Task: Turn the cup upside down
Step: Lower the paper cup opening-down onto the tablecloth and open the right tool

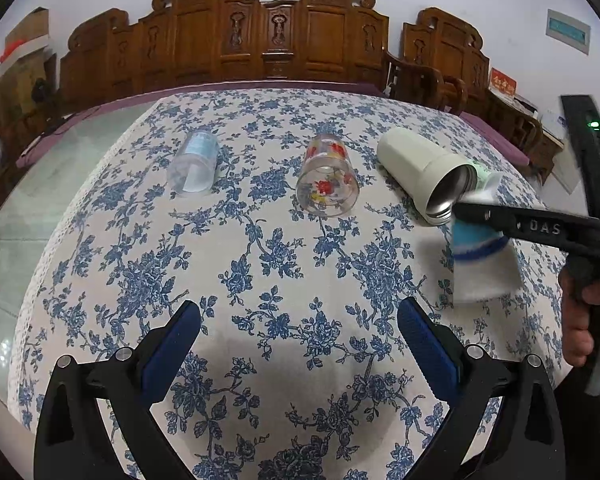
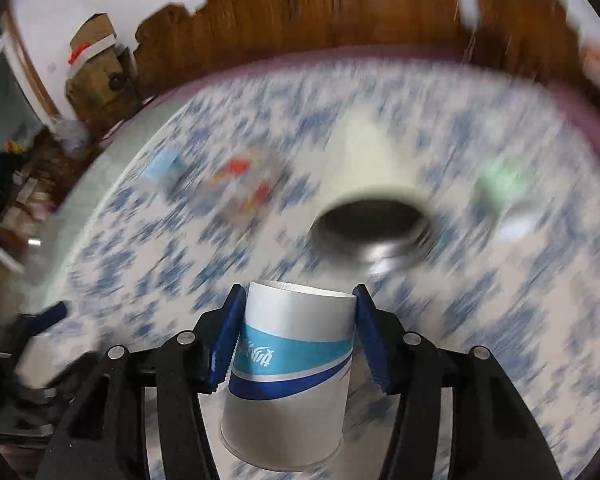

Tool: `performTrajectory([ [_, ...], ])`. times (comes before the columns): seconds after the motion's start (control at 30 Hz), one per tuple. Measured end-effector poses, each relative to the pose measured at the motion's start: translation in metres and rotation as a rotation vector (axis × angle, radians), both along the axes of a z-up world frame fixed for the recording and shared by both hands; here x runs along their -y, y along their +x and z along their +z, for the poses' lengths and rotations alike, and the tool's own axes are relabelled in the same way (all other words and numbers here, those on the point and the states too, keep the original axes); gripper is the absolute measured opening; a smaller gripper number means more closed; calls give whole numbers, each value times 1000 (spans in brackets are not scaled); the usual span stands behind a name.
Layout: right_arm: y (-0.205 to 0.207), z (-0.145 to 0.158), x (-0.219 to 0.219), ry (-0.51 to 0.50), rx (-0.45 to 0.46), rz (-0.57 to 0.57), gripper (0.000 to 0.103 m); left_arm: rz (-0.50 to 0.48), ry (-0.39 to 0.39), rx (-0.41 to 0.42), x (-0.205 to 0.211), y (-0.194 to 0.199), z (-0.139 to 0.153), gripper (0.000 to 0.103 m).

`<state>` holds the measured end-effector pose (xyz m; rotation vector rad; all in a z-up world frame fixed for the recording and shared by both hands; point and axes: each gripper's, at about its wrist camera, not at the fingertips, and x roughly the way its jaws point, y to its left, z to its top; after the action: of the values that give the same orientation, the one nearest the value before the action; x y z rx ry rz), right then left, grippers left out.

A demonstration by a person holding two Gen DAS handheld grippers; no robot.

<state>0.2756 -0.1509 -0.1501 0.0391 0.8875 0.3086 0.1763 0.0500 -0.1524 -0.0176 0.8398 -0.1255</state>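
A white paper cup with blue bands (image 2: 288,376) sits between the pads of my right gripper (image 2: 298,344), rim down and base up. In the left wrist view the same cup (image 1: 480,264) is blurred, held just above the flowered tablecloth (image 1: 260,264) at the right by the right gripper (image 1: 500,224). My left gripper (image 1: 298,322) is open and empty, low over the near middle of the table.
A cream steel flask (image 1: 424,172) lies on its side, mouth toward me. A clear glass with red flowers (image 1: 327,181) and a clear plastic cup (image 1: 194,162) lie on their sides farther left. A green cup (image 2: 500,184) lies right of the flask. Carved wooden chairs (image 1: 268,36) stand behind.
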Motion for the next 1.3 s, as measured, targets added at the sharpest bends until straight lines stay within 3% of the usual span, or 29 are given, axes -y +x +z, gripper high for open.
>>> performTrajectory([
  [0.23,-16,-10,-9,-115,206,-41,57,-6,9,-3,2,0,-1,95],
  [0.37,-29,-19,-18,-230,265,-33,57,-10,12,-3,4,0,-1,95],
  [0.53,-49,-18,-16,-248,309,-35,57,-10,11,-3,4,0,-1,95],
  [0.93,-77,-16,4,-112,235,-53,59,-22,19,7,10,-3,1,95],
  [1.07,-76,-19,11,-53,184,-60,72,-25,21,13,12,-4,2,95],
  [1.3,-83,-17,19,-5,153,-66,77,-10,41,24,15,-8,4,95],
])
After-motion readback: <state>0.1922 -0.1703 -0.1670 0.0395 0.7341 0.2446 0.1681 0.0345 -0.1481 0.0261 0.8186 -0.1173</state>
